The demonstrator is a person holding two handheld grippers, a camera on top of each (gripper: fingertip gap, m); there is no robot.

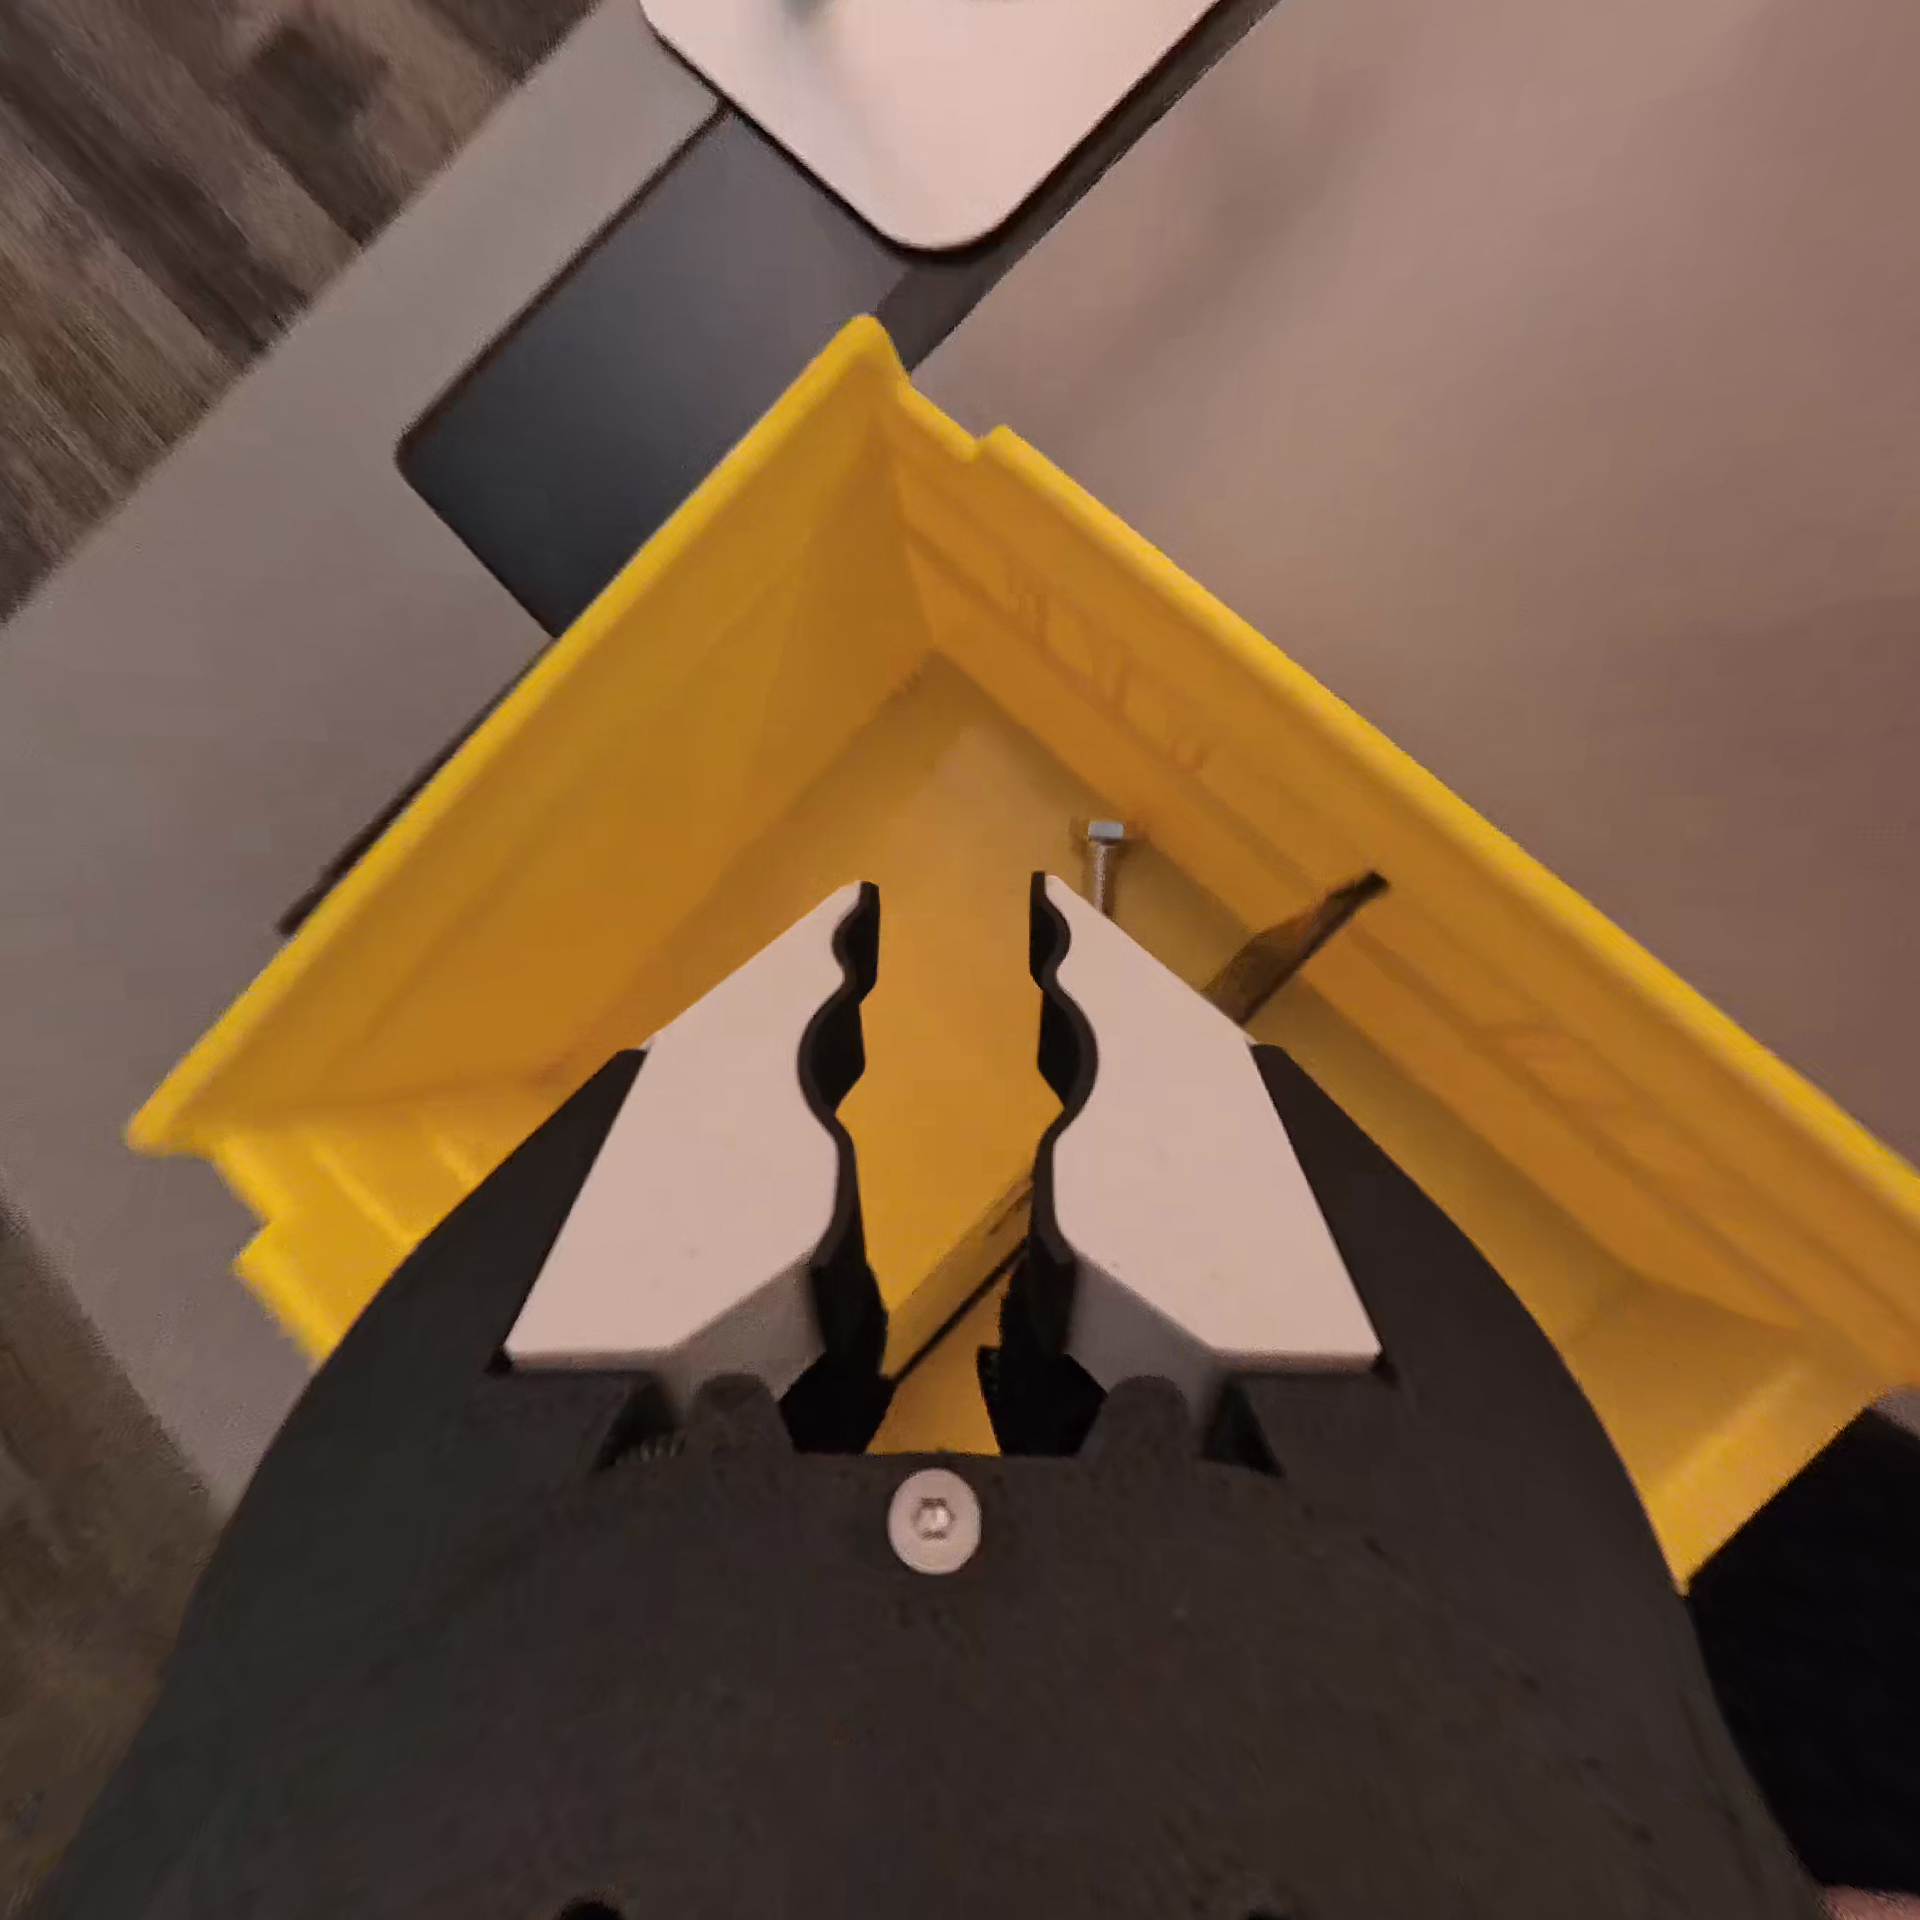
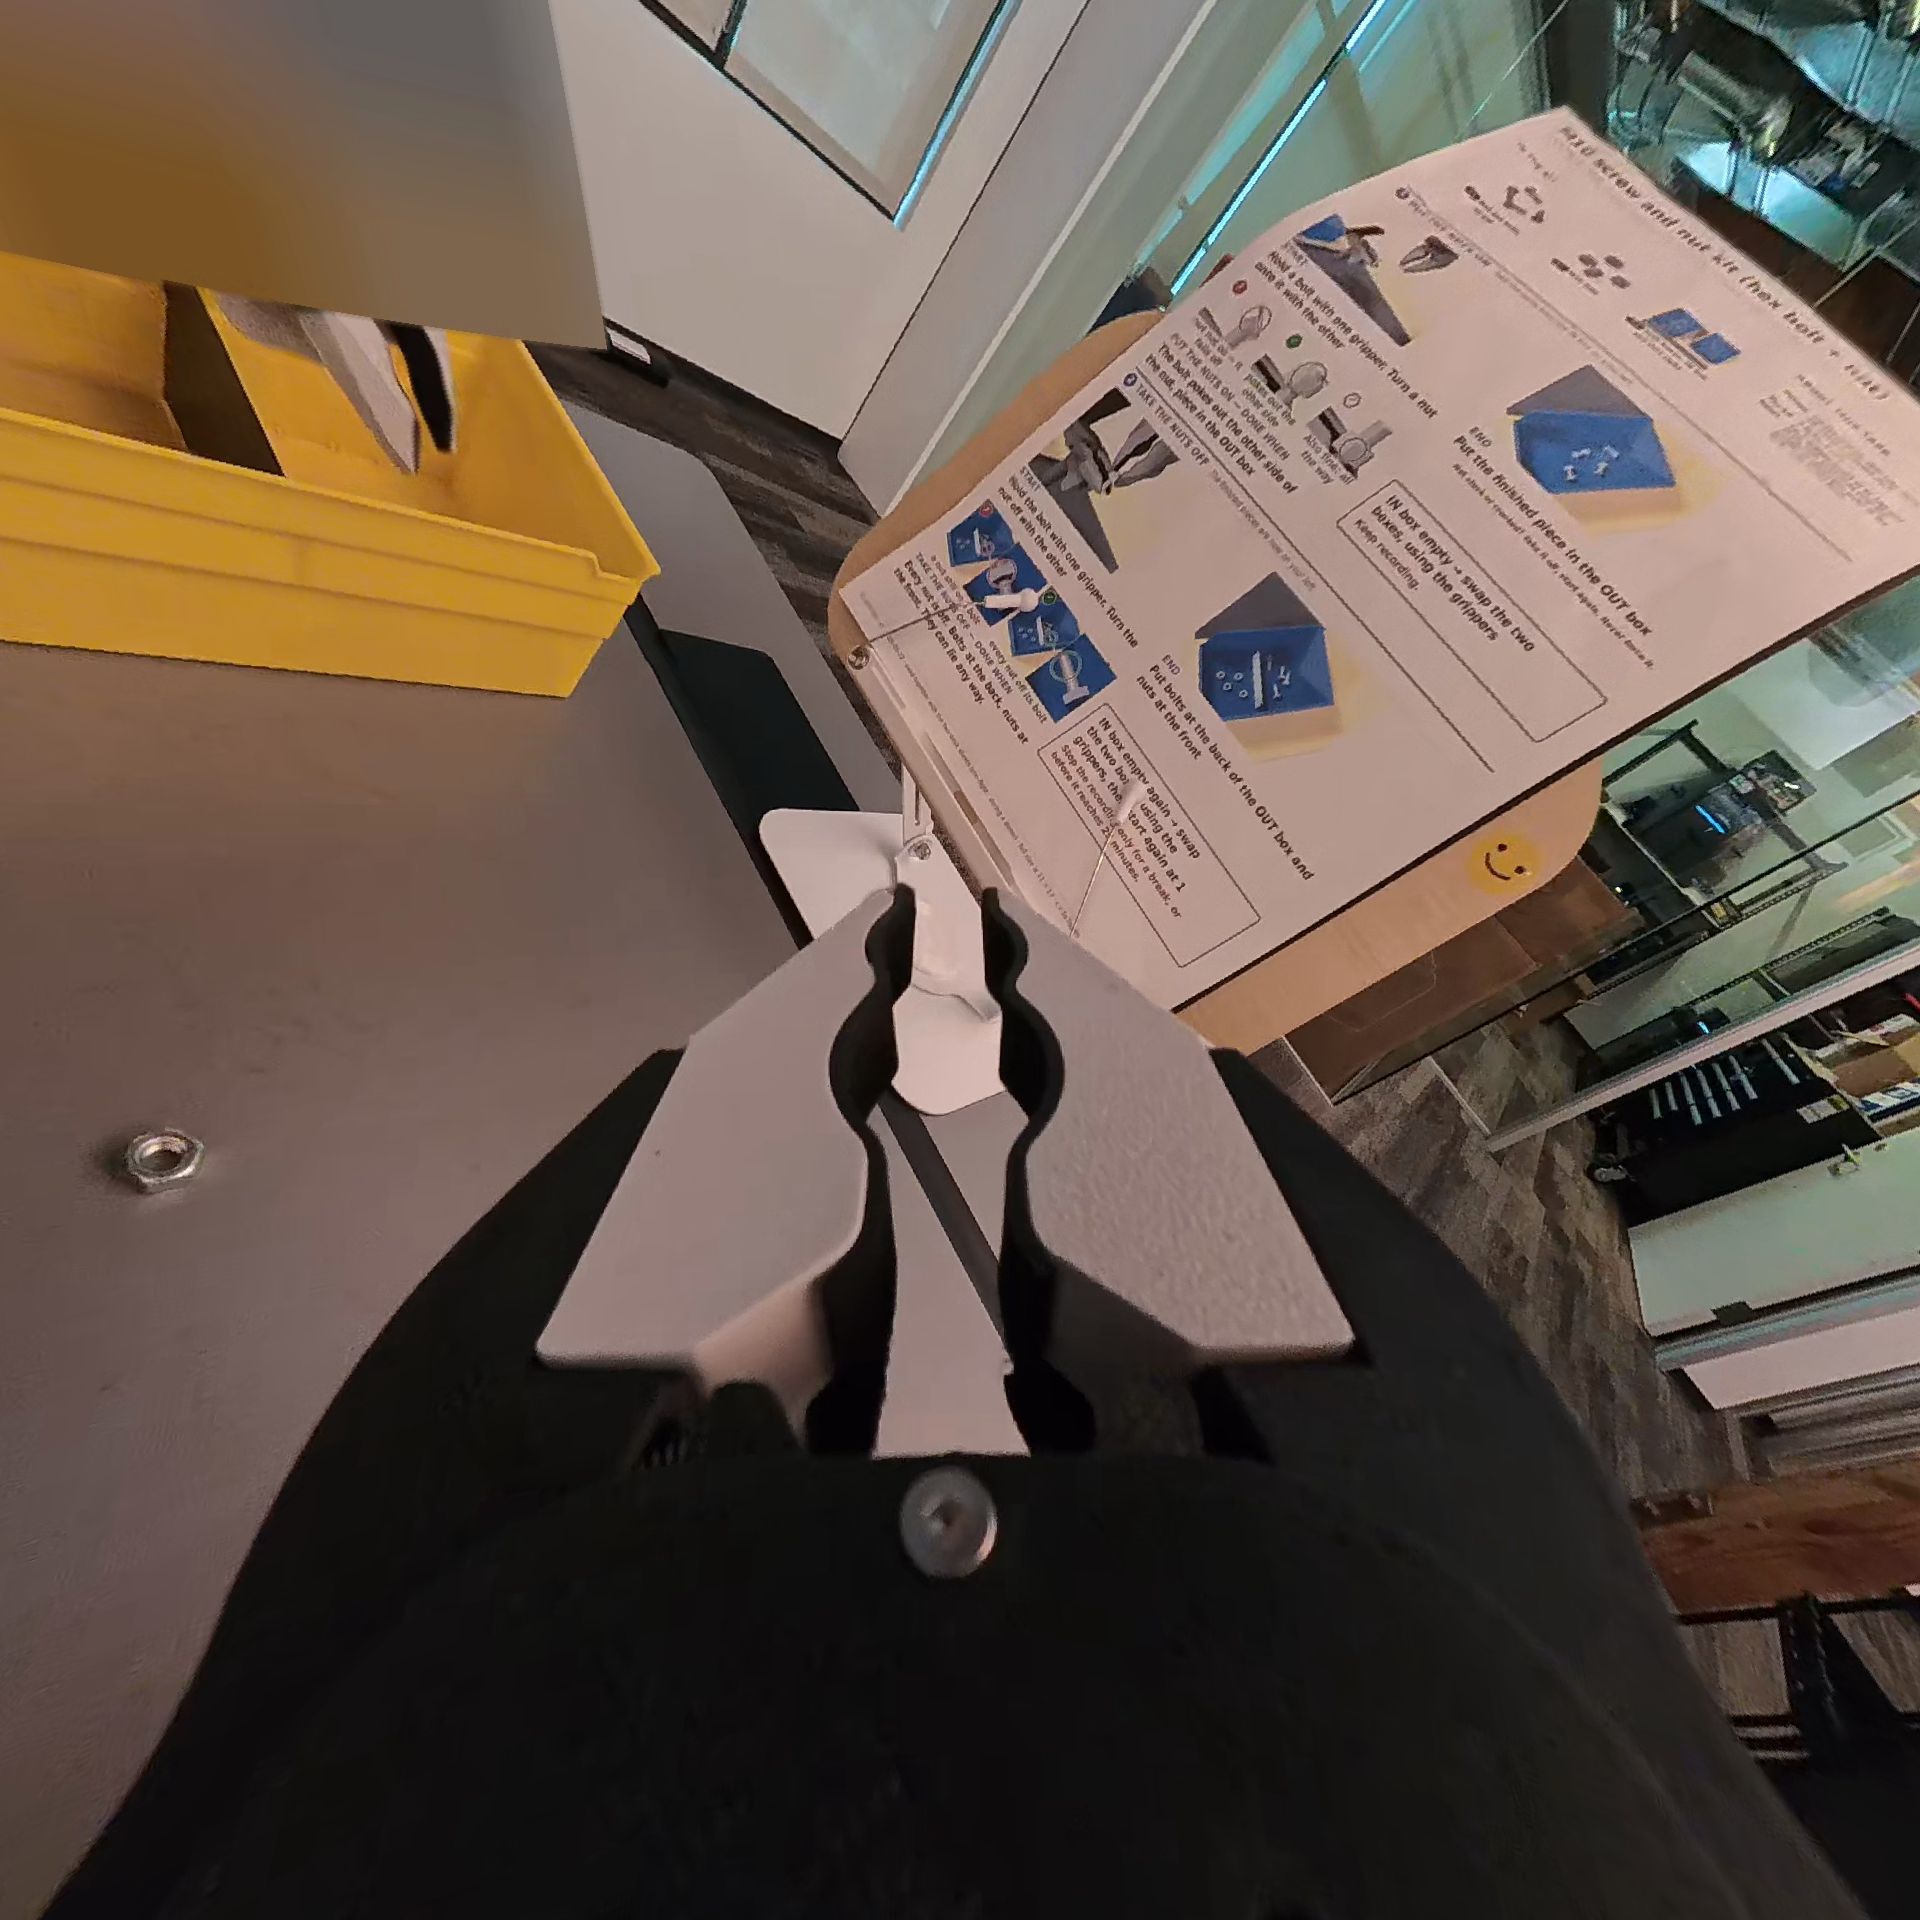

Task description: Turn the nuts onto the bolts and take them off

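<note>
Reaching into the yellow bin (image 1: 644,831), the left claw (image 1: 954,883) is seen released and empty, its jaws parted above the bin floor. A single hex bolt (image 1: 1103,862) lies against the bin wall near the far inner corner, just beside the tip of one finger but not between the jaws. A dark divider (image 1: 1299,940) is slotted across the bin, further along the same wall as the bolt.

The right claw (image 2: 948,899) is held off the bin, over the grey worktop (image 2: 416,883) toward its edge; it is likewise released, nothing gripped. A loose hex nut (image 2: 163,1161) rests flat on the worktop, well apart from the bin and off to one side of the right claw. An instruction sheet on a tilted wooden board (image 2: 1382,520) stands past the worktop edge on a white stand (image 2: 831,852). In the right wrist view the left claw is visible dipped inside the bin (image 2: 312,551).

Step in hand, as judged: pick-up of the bolt, before any threading. Nut not yet on bolt.

Next move, as judged: the left claw is to be shifted sideways toward the wall so the shank falls between the jaws, then clenched; the wall leaves little room. The nut is then to be collected by the right claw.
</note>
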